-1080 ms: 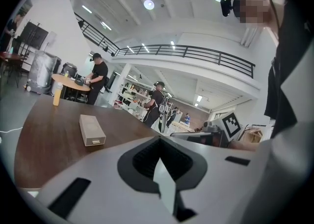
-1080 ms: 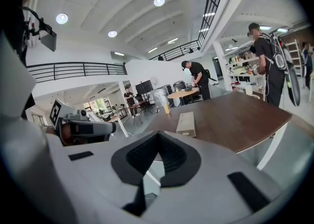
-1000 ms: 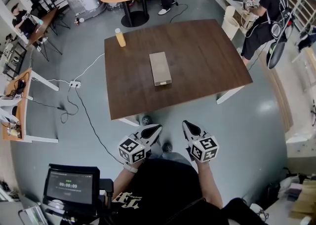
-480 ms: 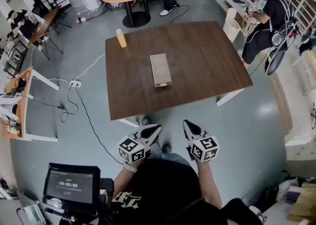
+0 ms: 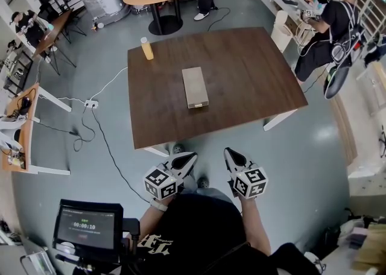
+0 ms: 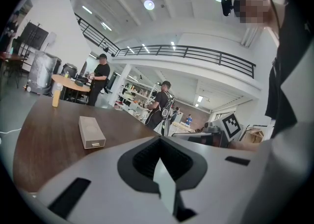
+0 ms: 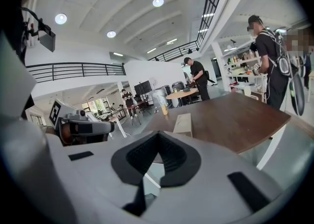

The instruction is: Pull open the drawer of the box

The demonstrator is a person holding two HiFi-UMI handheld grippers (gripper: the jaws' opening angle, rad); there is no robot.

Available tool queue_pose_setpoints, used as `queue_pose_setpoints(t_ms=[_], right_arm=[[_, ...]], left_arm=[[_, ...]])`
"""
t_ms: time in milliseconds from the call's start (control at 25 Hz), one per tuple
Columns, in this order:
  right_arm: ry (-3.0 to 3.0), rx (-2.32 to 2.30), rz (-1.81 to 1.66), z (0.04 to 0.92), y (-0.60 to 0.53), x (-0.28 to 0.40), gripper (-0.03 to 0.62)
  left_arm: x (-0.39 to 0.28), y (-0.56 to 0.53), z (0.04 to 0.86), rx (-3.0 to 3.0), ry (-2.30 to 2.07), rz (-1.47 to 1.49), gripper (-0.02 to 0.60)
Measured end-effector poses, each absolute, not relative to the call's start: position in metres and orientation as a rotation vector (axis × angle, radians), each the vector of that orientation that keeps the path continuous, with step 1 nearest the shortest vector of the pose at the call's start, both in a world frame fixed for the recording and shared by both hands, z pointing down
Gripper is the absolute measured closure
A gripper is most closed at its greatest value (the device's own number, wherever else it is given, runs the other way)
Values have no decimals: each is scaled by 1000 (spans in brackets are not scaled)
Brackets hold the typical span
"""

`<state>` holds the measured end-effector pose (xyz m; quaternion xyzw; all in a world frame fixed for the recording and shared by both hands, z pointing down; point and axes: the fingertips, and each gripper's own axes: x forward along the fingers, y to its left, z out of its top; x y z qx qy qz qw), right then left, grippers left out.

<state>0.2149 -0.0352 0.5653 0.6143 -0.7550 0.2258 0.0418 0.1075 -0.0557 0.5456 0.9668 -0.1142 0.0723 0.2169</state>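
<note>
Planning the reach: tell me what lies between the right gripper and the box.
Head view: only bare table and grey floor between the right gripper and the box.

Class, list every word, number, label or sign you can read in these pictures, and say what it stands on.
"00:00:10": on the screen at the lower left of the head view.
Smaller line above it on that screen: too small to read.
Shirt print, white on black: too distorted to read.
Box on the table: no readable label.
</note>
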Motion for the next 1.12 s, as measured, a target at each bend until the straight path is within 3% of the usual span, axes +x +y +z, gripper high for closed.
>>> queue_pose_setpoints(t_ms=[1120], right_arm=[[-2343,1769,673,567,-66,206,608]], left_arm=[[105,-84,543,2664,-399,128,581]])
